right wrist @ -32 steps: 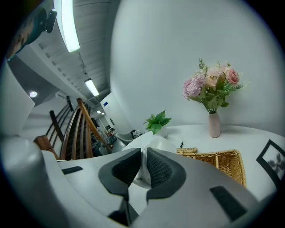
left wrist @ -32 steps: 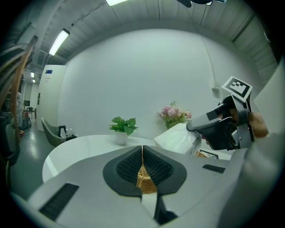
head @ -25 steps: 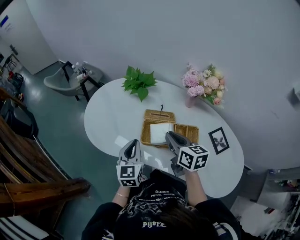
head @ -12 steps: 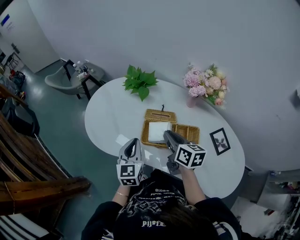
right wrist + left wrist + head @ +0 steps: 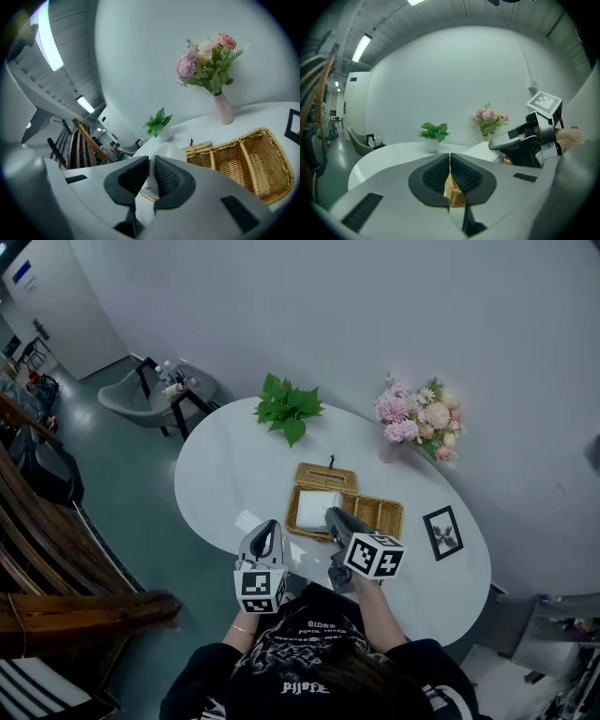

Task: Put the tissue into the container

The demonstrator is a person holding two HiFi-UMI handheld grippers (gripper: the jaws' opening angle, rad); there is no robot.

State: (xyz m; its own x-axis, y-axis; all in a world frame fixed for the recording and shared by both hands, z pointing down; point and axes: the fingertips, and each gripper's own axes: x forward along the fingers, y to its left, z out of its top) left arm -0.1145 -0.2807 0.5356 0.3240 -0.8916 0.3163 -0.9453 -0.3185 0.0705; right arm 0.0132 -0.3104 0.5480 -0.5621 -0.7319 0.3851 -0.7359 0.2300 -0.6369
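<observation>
At the centre of the head view, my right tongs (image 5: 330,517) have slid a little toward the lower left since a second ago, their marker cube (image 5: 375,556) trailing along. The tips now sit at the near rim of the container (image 5: 375,517). My left tongs (image 5: 266,527) hover where they were, below and left of it.

The tissue (image 5: 319,503) is unchanged: a soft white square filling the container's left compartment. The right gripper view shows the ribbed black pads (image 5: 169,177) drawn narrow, with the tissue's white edge pinched between them. The left tongs (image 5: 450,173) are closed pad to pad, gripping nothing, and only a sliver of wicker shows below the seam.

The container is honey-coloured woven wicker, rectangular, with a divider. Its right compartment shows bare weave. A flat woven lid (image 5: 325,476) with a small dark knob lies just beyond it. The desk (image 5: 225,474) is a glossy white oval carrying a leafy plant (image 5: 289,407), a pink bouquet (image 5: 417,418) and a black picture frame (image 5: 442,532).
</observation>
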